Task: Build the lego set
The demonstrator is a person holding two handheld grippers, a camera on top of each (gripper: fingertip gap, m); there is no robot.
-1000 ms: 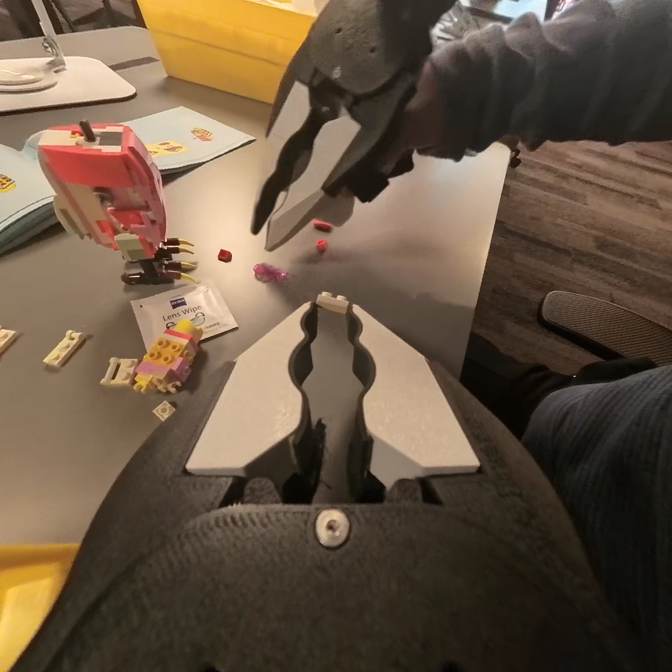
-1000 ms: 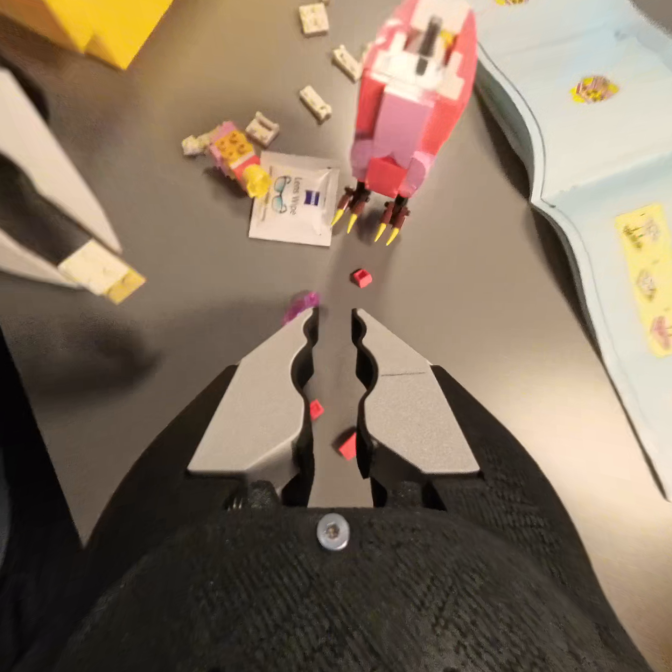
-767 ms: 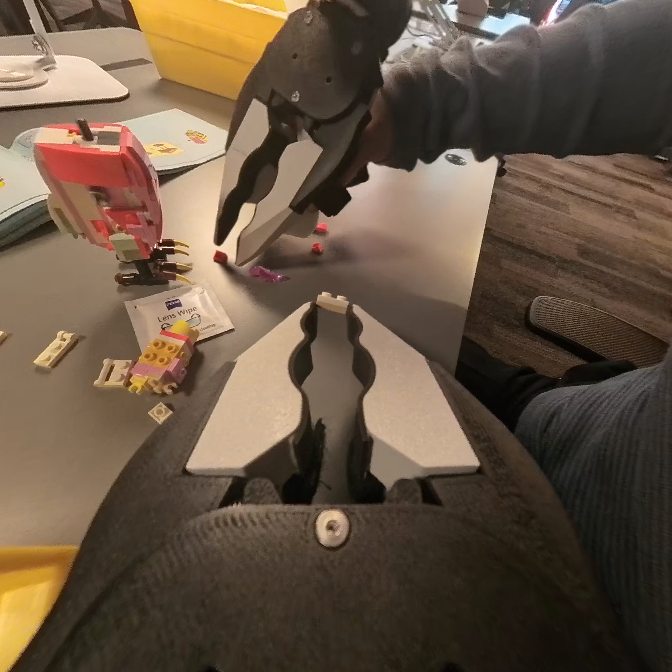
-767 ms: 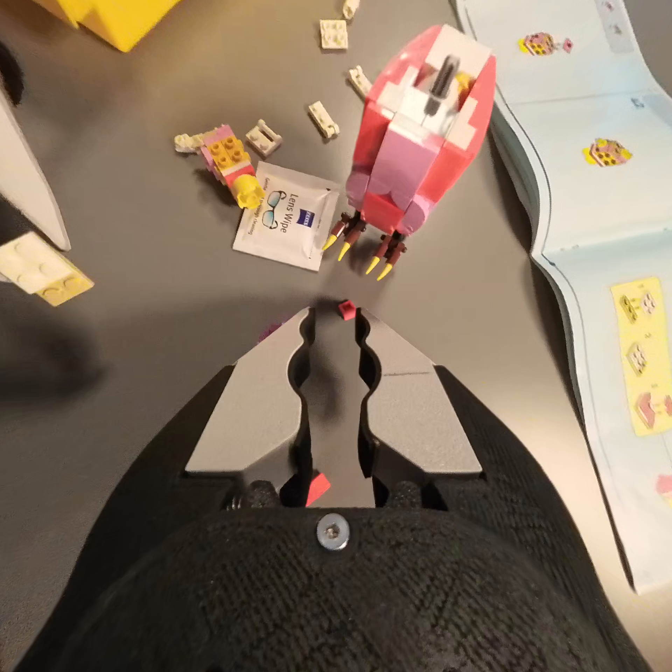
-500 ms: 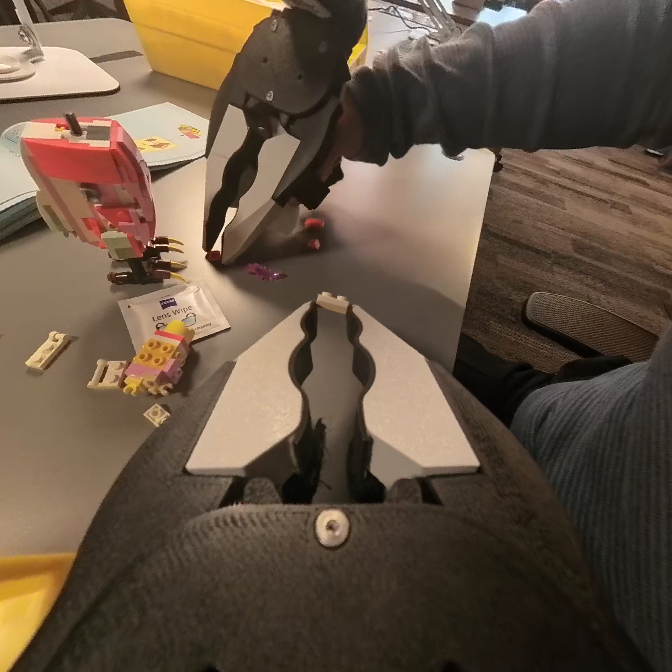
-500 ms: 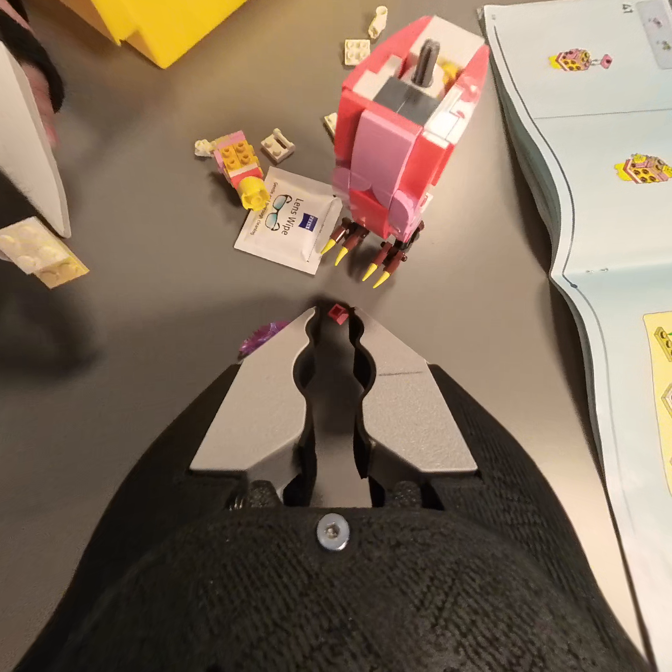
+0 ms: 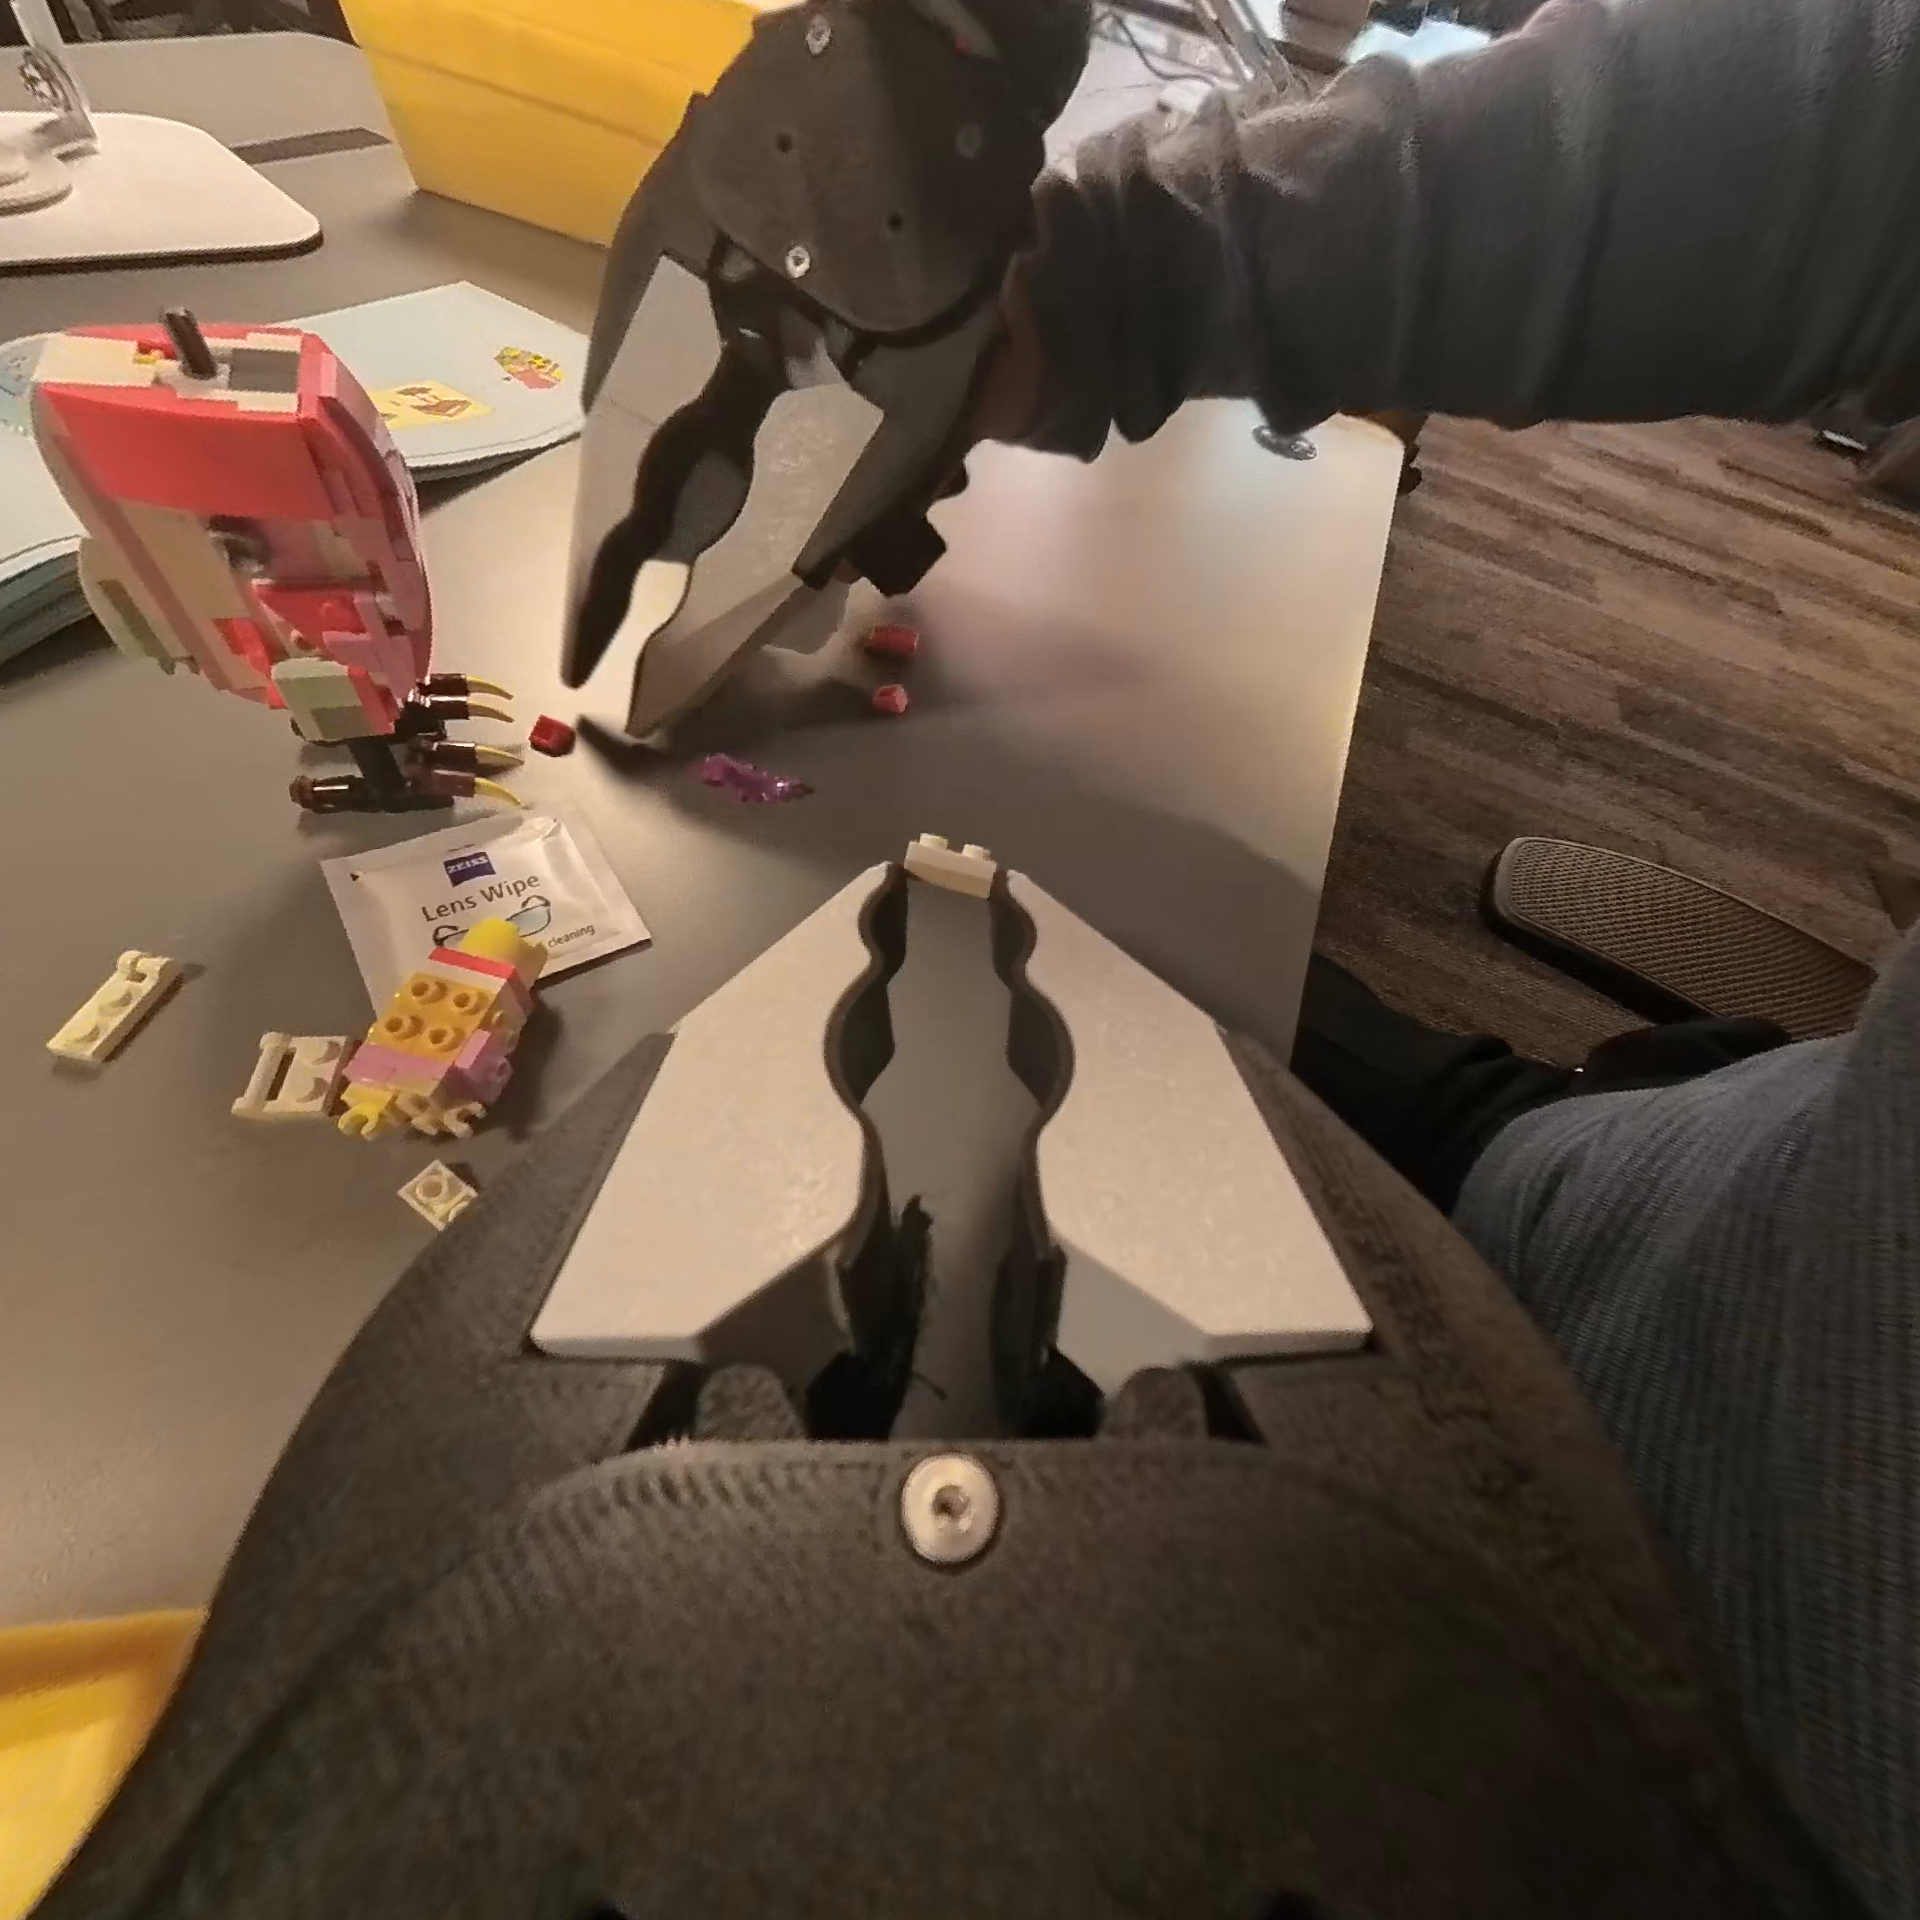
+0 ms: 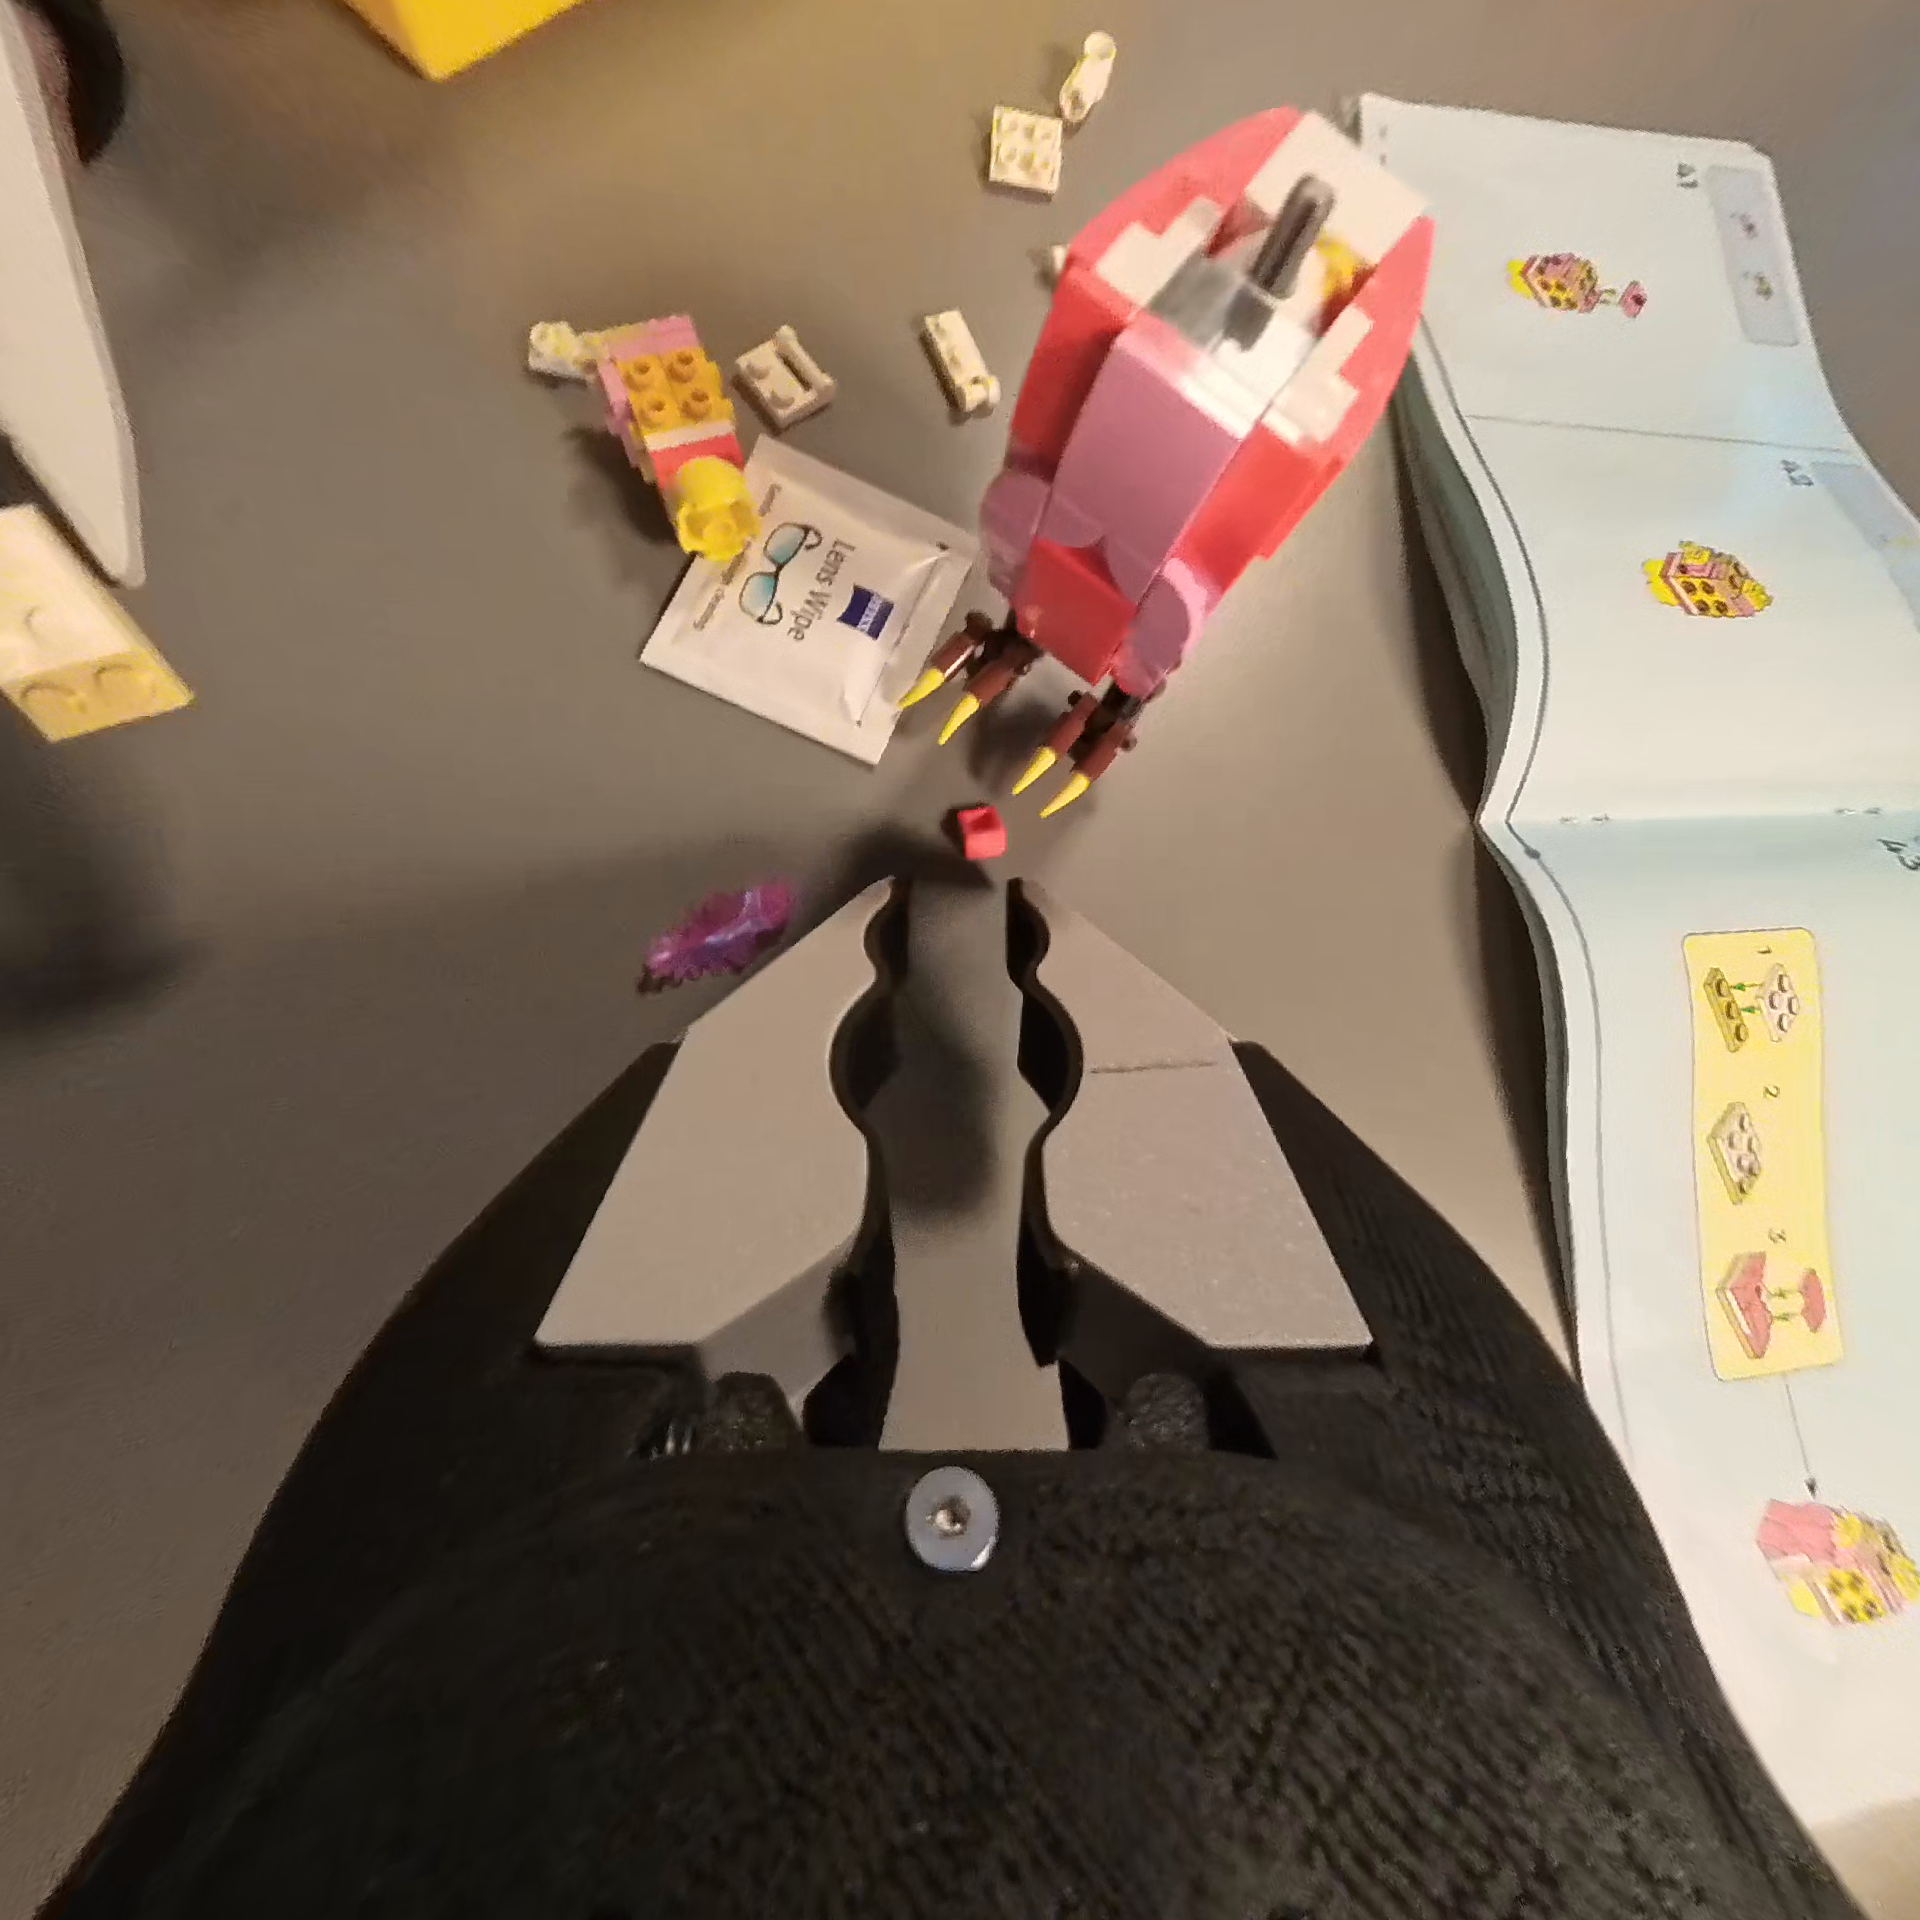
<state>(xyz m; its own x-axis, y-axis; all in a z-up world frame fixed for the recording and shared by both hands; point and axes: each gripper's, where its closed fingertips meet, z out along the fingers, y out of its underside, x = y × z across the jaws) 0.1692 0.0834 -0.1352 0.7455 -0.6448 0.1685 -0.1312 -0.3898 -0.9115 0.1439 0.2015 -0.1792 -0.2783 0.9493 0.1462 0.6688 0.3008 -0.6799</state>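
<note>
- Since a second ago: right gripper (image 8: 951, 883) swung left across the table, dipped at the small red piece (image 8: 978, 831), now lifted clear of it; piece left on the table.
- Right gripper: jaws slightly parted, nothing between the fingertips. Red piece lies just beyond the tips, a touch right of the gap's centreline, apart from both fingers.
- Red piece roughly cubic, no long axis to speak of. Just beyond it, the yellow claws of the red-and-pink brick model (image 8: 1195, 416).
- Purple translucent piece (image 8: 717, 935) on the table just left of the right gripper's left finger.
- Left gripper (image 7: 948, 868): closed on a cream two-stud brick (image 7: 948, 864), pinched across the fingertips, studs up, long axis crosswise to the fingers. Held above the table, well back from the red piece.
- Right gripper far nearer the red piece than left.
- Nearby: white wipe sachet (image 8: 810, 623), small yellow-and-pink assembly (image 8: 675, 416), open instruction booklet (image 8: 1662, 727) to the right.
</note>
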